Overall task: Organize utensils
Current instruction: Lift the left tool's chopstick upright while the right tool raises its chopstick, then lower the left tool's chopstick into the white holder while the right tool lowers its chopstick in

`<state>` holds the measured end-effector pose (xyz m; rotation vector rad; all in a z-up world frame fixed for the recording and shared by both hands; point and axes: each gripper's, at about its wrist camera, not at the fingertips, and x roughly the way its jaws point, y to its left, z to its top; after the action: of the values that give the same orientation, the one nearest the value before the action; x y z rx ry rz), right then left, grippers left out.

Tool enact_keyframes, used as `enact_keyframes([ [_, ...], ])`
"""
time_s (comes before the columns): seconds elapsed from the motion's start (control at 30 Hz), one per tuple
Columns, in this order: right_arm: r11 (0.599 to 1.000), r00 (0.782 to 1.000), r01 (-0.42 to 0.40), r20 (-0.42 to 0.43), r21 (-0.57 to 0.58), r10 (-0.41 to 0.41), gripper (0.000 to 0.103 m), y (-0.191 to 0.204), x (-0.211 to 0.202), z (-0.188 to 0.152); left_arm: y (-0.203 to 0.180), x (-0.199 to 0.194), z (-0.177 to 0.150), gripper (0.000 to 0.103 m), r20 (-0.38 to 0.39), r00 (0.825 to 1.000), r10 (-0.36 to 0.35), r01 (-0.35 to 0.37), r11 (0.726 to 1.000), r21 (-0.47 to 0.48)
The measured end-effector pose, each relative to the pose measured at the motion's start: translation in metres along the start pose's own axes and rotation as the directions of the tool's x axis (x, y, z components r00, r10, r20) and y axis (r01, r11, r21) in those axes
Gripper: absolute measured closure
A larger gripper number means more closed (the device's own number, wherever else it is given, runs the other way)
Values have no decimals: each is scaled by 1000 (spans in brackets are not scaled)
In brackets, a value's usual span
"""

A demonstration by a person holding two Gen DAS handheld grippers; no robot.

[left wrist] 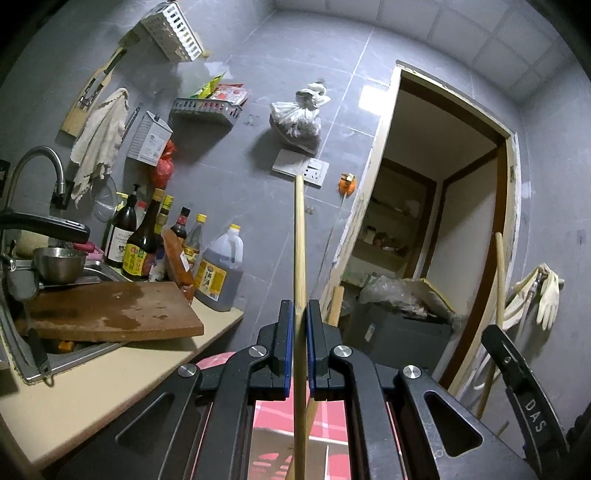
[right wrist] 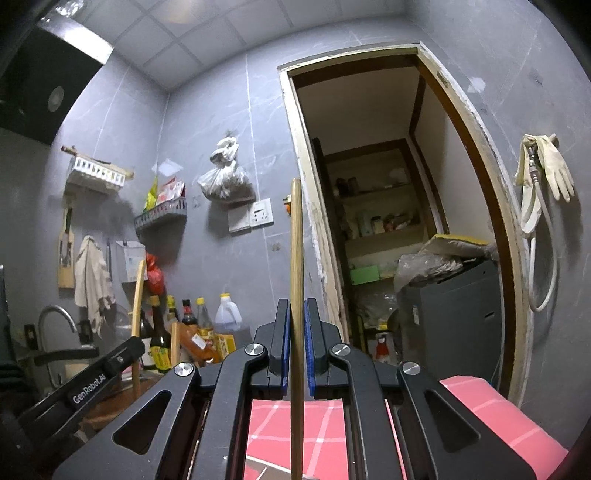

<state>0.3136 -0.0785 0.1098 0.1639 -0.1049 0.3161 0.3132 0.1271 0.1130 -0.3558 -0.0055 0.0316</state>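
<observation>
Left gripper (left wrist: 300, 314) is pinched tight on a chopstick (left wrist: 299, 236), stick upright, tip at 12 o'clock. Right gripper (right wrist: 297, 314) clamps a second chopstick (right wrist: 296, 240) the same way. A red checked cloth (right wrist: 321, 424) shows under both grippers. In left view at 9 o'clock: wet cutting board (left wrist: 118, 310) over the sink edge, then sauce bottles (left wrist: 140, 243) w/ an oil jug (left wrist: 221, 269); far up at 11 o'clock a white wall basket (left wrist: 171, 31). Step looks like carrying the pair mid-air to a holder. Next probably needs both sticks kept vertical & aligned, then lowered into whichever holder is meant; can't tell which one.
</observation>
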Motion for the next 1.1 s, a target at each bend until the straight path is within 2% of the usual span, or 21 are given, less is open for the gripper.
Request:
enact_keyframes([
  [0.3, 1000, 999, -21, -35, -12, 20, 98, 3, 2, -13, -1, -2, -12, 98, -2, 1000, 12, -12, 1000, 8],
  [0.67, 999, 999, -31, -43, -27, 29, 98, 2, -1, -16, -1, 4, -27, 98, -51, 999, 0, 1, 1000, 17],
  [1.1, 998, 997, -57, -60, -14, 56, 97, 1, -1, -15, 6, 6, -30, 98, -104, 994, -32, 32, 999, -1],
])
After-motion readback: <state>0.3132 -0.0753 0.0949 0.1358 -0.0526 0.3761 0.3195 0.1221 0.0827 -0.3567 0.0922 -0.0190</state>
